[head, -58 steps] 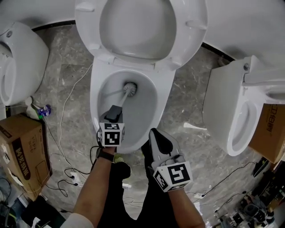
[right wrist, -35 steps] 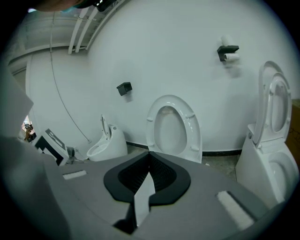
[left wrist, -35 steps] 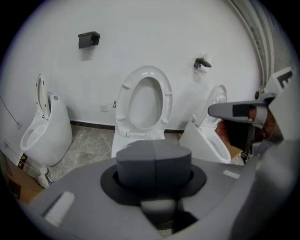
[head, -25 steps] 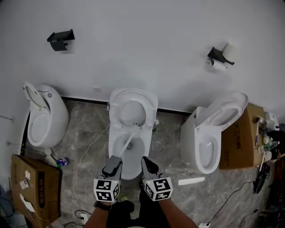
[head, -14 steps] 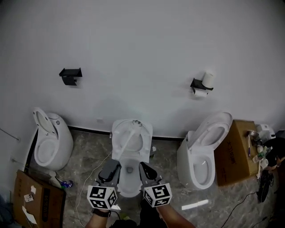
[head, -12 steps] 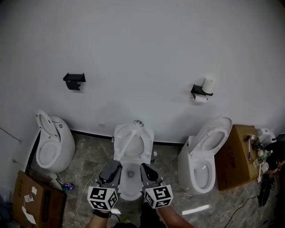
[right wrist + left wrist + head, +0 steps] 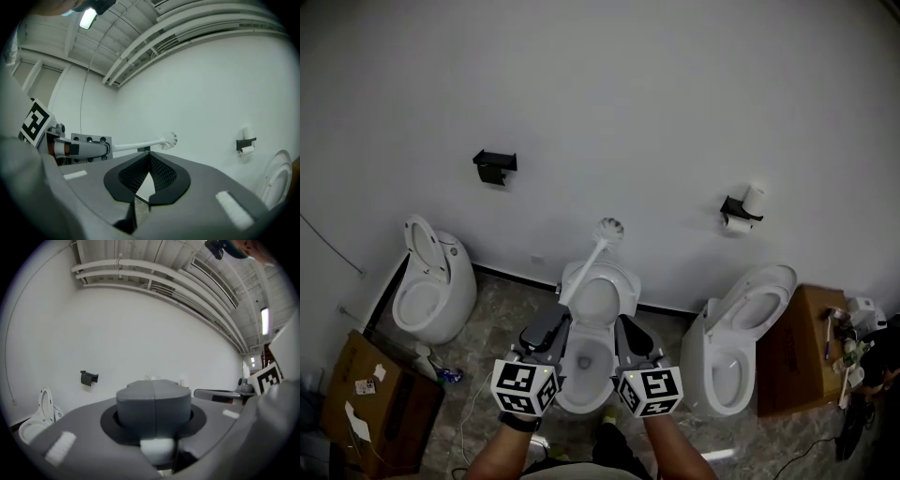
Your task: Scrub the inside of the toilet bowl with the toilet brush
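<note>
Bare wall (image 7: 675, 112) behind toilet brush (image 7: 585, 263), well above toilet bowl (image 7: 583, 401).

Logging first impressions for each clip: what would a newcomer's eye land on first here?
The toilet brush, held raised by the left gripper, its head against the white wall above the middle toilet rather than in the bowl. Next, the left toilet and right toilet flanking it, lids up, and the right gripper, shut on nothing.

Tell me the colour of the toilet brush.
The toilet brush is white, handle and head alike; the head view shows it best.
</note>
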